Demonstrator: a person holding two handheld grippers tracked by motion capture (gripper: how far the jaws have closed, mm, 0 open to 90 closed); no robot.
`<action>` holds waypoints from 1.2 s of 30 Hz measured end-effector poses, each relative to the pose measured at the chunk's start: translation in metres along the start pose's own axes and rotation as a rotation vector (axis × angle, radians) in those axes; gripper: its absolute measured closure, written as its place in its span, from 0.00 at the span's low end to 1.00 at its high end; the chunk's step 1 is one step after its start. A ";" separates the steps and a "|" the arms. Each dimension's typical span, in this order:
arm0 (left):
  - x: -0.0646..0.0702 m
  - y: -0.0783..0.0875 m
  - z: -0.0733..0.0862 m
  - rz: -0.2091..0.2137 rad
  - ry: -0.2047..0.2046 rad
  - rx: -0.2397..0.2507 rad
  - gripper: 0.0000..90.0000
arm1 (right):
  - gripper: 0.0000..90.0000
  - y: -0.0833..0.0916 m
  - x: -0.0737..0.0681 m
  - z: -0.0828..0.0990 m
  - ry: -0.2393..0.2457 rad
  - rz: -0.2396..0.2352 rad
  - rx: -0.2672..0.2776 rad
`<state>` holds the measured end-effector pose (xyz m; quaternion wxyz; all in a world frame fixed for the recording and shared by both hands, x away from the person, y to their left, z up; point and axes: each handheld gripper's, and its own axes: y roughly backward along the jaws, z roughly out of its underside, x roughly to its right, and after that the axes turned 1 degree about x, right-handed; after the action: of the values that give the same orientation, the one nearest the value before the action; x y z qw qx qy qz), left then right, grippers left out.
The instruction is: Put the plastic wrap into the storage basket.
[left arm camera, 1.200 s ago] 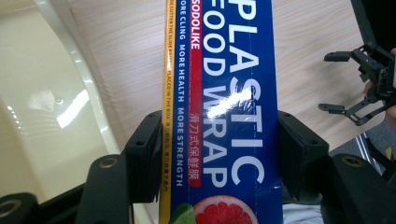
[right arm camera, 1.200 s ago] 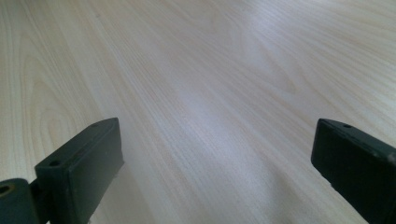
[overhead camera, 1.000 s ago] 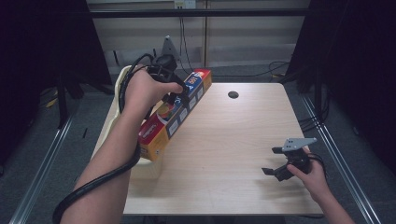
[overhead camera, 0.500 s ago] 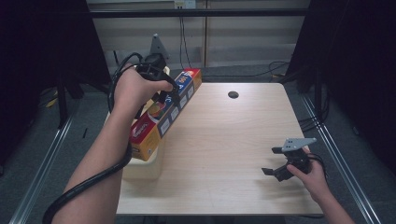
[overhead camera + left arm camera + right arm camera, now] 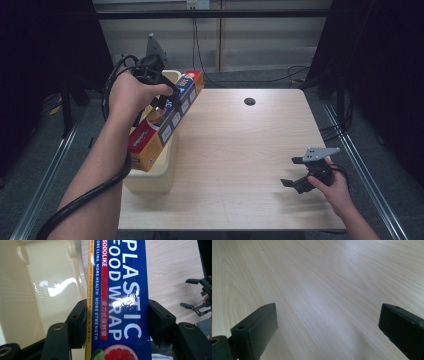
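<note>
Cardboard, long and glossy, the plastic wrap box (image 5: pixel 165 120) hangs tilted over the cream bin (image 5: pixel 150 180), clamped across its width near the middle by the left gripper (image 5: pixel 160 97). It likely handles light, stiff and slippery, so mid-length is the sound hold. Well right of the bin, the right gripper (image 5: pixel 295 172) rests wide open, empty

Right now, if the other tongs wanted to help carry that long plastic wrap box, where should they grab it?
Probably the low red-and-yellow end of the plastic wrap box, which hangs free above the cream bin. The left tongs already clamp its middle across the narrow sides. The open right tongs could come in from the bare table side, pinching the same narrow sides; the long flat faces look too wide.
</note>
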<state>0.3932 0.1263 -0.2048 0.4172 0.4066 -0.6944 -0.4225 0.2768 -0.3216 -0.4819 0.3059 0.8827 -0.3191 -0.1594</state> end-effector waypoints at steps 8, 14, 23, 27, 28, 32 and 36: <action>-0.010 0.007 0.004 -0.032 0.010 0.005 0.46 | 0.03 0.000 0.001 0.000 -0.003 -0.006 0.001; -0.018 0.010 0.008 -0.049 0.032 0.013 0.46 | 0.03 0.000 0.000 0.000 0.003 -0.004 0.005; -0.031 0.009 0.013 -0.068 0.064 0.014 0.45 | 0.03 0.001 0.000 0.000 0.003 0.004 0.005; -0.036 0.008 0.015 -0.074 0.079 0.015 0.45 | 0.03 0.000 0.000 0.000 0.005 -0.002 0.007; -0.037 0.008 0.016 -0.075 0.082 0.013 0.45 | 0.03 0.000 0.000 0.000 0.004 -0.002 0.007; -0.041 0.006 0.018 -0.087 0.081 0.020 0.45 | 0.03 0.000 0.000 0.000 0.005 -0.005 0.007; -0.043 0.007 0.019 -0.090 0.094 0.021 0.45 | 0.03 0.000 -0.001 0.000 0.007 -0.001 0.004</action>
<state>0.3881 0.1727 -0.2143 0.4256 0.4610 -0.6596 -0.4139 0.2765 -0.3209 -0.4815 0.3051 0.8842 -0.3177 -0.1557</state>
